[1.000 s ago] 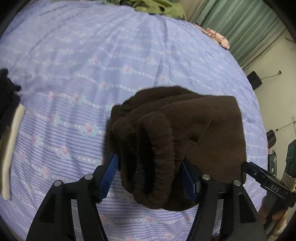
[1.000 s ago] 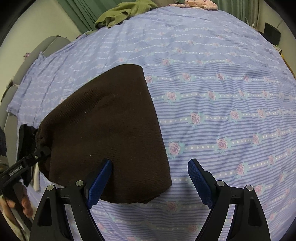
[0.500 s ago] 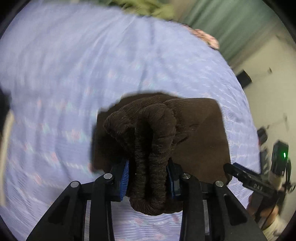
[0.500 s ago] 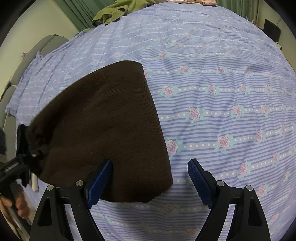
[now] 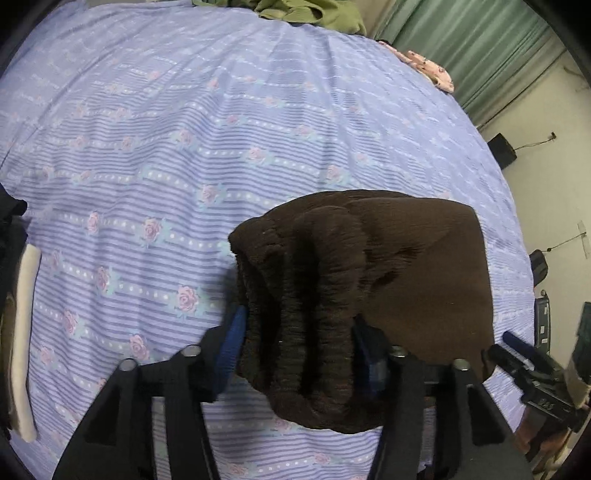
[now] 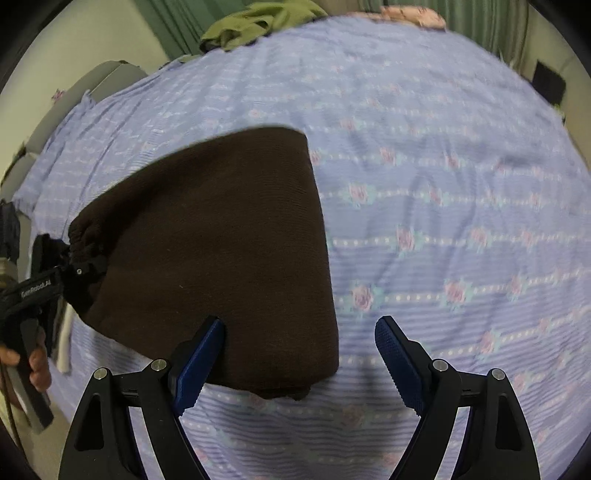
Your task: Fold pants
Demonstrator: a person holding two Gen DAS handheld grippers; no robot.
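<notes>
Folded dark brown pants (image 5: 424, 280) lie flat on the lilac flowered bedsheet (image 5: 147, 147). Their gathered elastic waistband (image 5: 306, 295) bulges between the blue pads of my left gripper (image 5: 299, 347), whose jaws are opening; the fabric still brushes both pads. In the right wrist view the pants (image 6: 221, 240) spread leftward to the left gripper (image 6: 79, 269) at the waistband end. My right gripper (image 6: 295, 354) hovers open over the pants' near right corner, one pad above the cloth, the other above bare sheet. Its tips (image 5: 517, 354) show at the lower right of the left wrist view.
An olive green garment (image 5: 306, 11) and a pink patterned one (image 5: 432, 70) lie at the bed's far edge. Dark and cream clothes (image 5: 22, 314) are stacked at the left edge. A person's hand (image 6: 37, 365) holds the left gripper's handle. Green curtains hang behind.
My left jaws squeezed the bunched waistband tight half a second ago and have since spread apart again, letting the bunch swell out. The right gripper stayed open in place.
</notes>
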